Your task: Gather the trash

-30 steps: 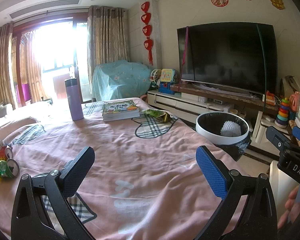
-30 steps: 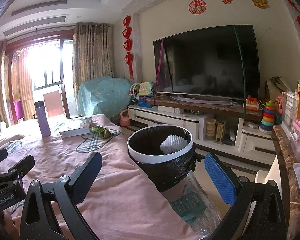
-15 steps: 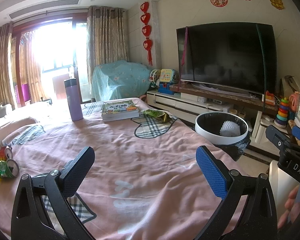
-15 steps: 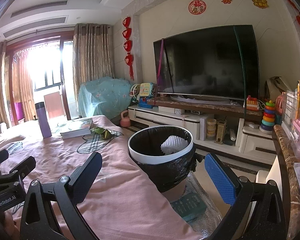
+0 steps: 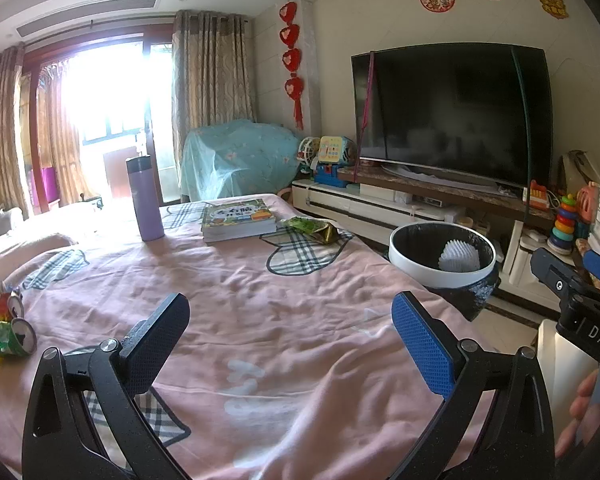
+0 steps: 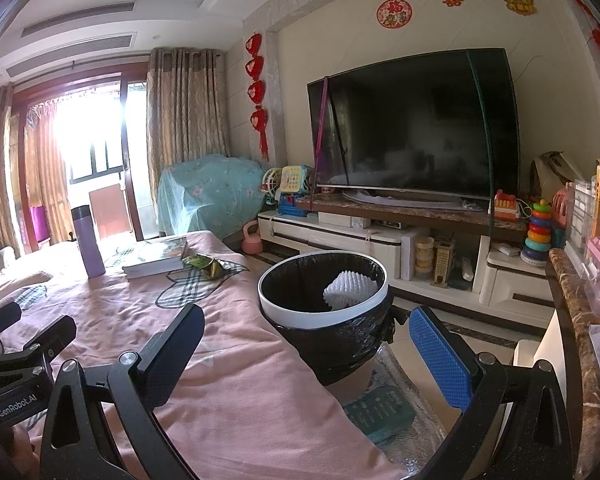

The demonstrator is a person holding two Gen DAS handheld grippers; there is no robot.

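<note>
Both my grippers, left gripper [image 5: 290,338] and right gripper [image 6: 306,350], gaping, empty; green wrapper [image 5: 312,229] (crinkly, featherlight) wants pinching at raised edge.

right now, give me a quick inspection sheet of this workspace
Surface: pink cloth with plaid patches, wrinkled.
Job's things: green wrapper lies on the cloth beside the books; crushed cans at the left edge; black-lined trash bin off the cloth's right edge, holding a white foam net.
Clutter: purple bottle standing upright.
Grippers: left gripper open and empty above the cloth; right gripper open and empty near the bin.
Cables: nothing seen.
Surroundings: TV on a low cabinet, toys, bright window.
</note>
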